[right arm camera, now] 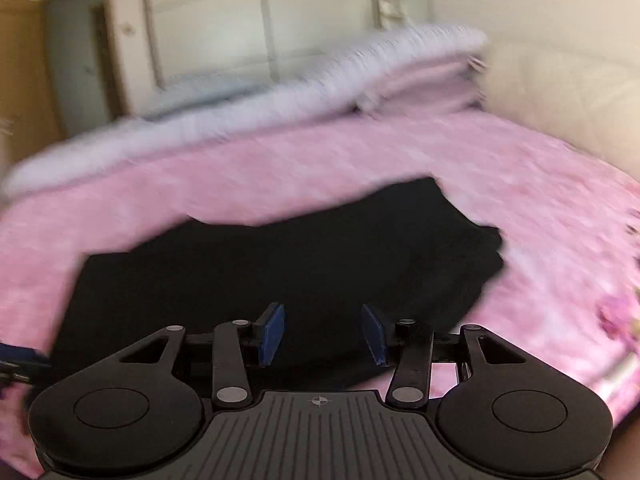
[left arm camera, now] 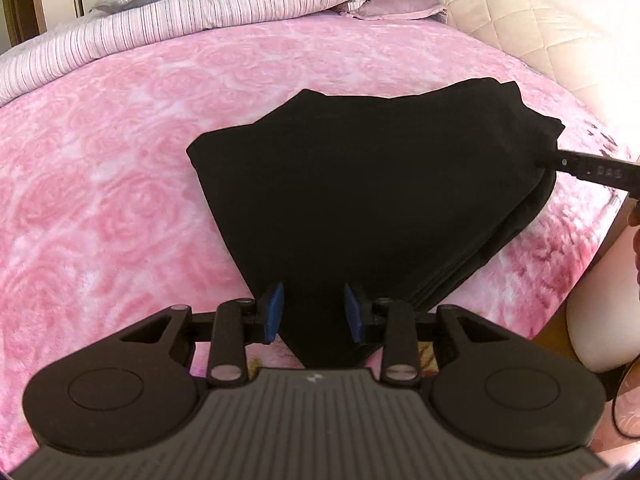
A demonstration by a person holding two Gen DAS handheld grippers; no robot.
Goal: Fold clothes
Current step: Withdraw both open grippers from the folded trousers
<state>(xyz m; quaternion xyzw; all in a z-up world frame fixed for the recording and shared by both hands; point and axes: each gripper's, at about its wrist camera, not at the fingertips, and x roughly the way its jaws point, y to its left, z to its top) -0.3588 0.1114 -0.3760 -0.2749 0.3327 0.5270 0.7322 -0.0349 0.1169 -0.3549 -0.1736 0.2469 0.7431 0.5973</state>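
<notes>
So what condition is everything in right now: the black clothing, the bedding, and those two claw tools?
Black garment: folded into a layered bundle, lying on the bed.
Pink blanket: spread flat under the garment.
Striped quilt: folded and piled along the far side of the bed.
Left gripper: open, over the garment's near corner.
Right gripper: open, nothing between its pads.

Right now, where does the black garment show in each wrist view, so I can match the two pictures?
Left wrist view: the black garment fills the centre, folded on the pink blanket, its near corner running down between the open jaws.
Right wrist view: the black garment lies across the lower middle, blurred, just beyond the open jaws.
Shared landmark: the striped bedding stacked at the far edge of the bed.
</notes>
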